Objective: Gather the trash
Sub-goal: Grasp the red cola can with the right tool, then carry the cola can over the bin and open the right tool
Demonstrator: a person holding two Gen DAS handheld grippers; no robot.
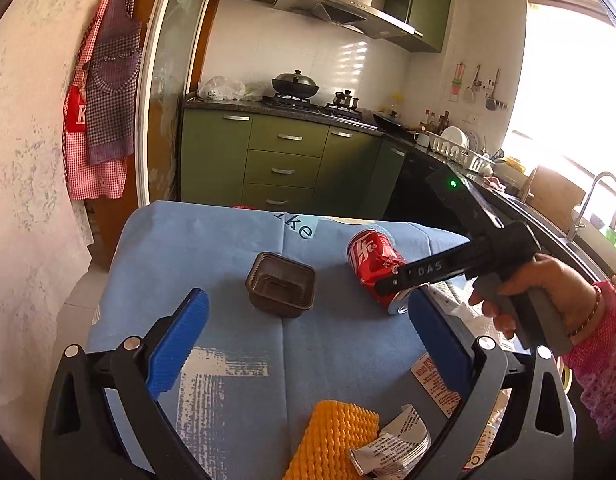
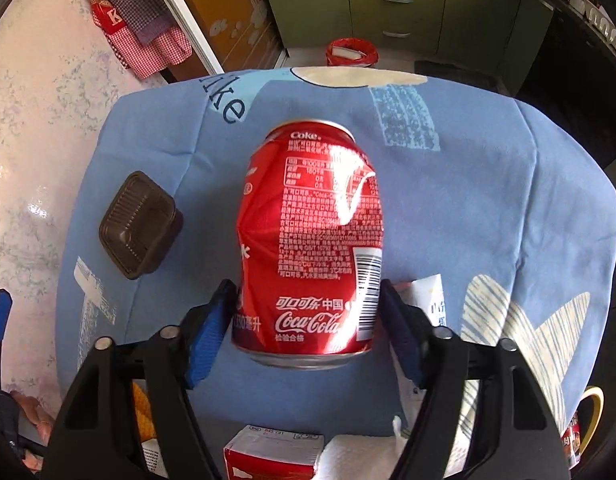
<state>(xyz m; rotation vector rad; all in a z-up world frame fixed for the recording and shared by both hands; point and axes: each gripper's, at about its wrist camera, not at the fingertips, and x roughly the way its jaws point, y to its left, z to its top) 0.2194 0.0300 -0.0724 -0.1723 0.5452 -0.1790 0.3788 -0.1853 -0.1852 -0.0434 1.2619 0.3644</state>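
A dented red Coca-Cola can [image 2: 311, 240] is gripped at its lower end between the blue pads of my right gripper [image 2: 308, 328], over the blue tablecloth. It also shows in the left wrist view [image 1: 377, 266], with the right gripper [image 1: 403, 280] on it. A brown plastic tray [image 1: 281, 284] stands on the cloth left of the can; it also shows in the right wrist view [image 2: 140, 226]. My left gripper [image 1: 308, 340] is open and empty, hovering near the table's front. A yellow foam net [image 1: 331, 440] and crumpled paper [image 1: 391, 444] lie below it.
A red-lined bin [image 2: 351, 53] stands on the floor beyond the table's far edge. A red and white carton [image 2: 272, 456], tissue [image 2: 359, 456] and a yellow-rimmed mug [image 2: 587, 420] sit at the near edge. Green kitchen cabinets [image 1: 284, 160] stand behind.
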